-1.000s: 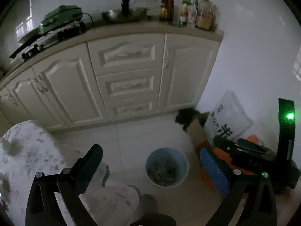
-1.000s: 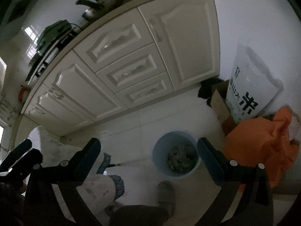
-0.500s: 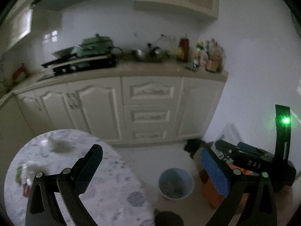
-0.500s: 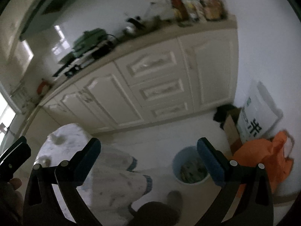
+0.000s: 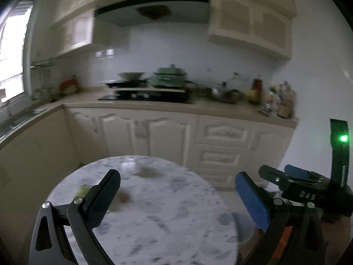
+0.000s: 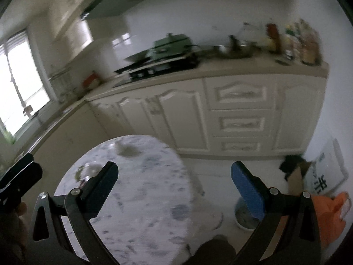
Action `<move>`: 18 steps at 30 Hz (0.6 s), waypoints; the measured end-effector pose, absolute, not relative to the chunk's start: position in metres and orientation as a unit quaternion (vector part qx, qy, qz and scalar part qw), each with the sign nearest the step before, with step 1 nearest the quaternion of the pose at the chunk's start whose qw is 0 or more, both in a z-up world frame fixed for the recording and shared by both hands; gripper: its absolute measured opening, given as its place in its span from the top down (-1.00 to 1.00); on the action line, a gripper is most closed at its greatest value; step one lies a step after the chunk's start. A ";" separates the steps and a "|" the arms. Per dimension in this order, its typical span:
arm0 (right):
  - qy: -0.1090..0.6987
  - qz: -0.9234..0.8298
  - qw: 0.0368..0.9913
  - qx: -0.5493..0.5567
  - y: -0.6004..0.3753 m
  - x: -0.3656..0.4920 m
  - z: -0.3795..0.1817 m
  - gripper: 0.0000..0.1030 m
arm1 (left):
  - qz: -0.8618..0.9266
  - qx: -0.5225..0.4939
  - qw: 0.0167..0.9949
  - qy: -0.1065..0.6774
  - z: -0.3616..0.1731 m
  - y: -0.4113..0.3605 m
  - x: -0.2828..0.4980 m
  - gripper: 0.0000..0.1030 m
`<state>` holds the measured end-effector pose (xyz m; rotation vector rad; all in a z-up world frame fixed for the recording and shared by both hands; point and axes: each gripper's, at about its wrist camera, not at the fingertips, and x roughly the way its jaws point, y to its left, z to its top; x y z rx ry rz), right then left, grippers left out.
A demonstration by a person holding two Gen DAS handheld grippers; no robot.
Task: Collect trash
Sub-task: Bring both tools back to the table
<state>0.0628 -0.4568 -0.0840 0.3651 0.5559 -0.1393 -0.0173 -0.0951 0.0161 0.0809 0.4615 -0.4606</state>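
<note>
A round marble table (image 5: 167,216) fills the lower middle of the left wrist view and also shows in the right wrist view (image 6: 141,190). Blurred bits of trash lie on its far left: a greenish scrap (image 5: 82,191), a brown bit (image 5: 124,197) and a grey crumpled piece (image 5: 147,172). The same grey piece (image 6: 128,149) and a green scrap (image 6: 85,172) show in the right wrist view. The blue trash bin (image 6: 243,218) stands on the floor right of the table. My left gripper (image 5: 176,196) is open and empty above the table. My right gripper (image 6: 174,187) is open and empty, beside the table's right edge.
Cream kitchen cabinets (image 5: 220,145) run behind the table, with a stove and green pot (image 5: 169,78) on the counter. An orange bag (image 6: 331,216), a rice sack (image 6: 326,174) and a cardboard box (image 6: 296,176) sit by the right wall.
Both grippers have tilted up from the floor and bin toward the table and counter. The table now fills the lower view. Both stay open and empty.
</note>
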 end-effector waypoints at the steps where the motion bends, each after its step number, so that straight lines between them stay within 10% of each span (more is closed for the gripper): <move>1: 0.270 -0.058 0.945 0.173 -0.445 0.066 -0.081 -1.00 | -0.218 0.037 0.949 0.225 0.016 -0.086 -0.023 -0.98; 18: 0.278 0.063 0.955 0.082 -0.296 0.117 -0.070 -1.00 | -0.089 -0.005 0.969 0.231 0.021 0.014 -0.067 -0.98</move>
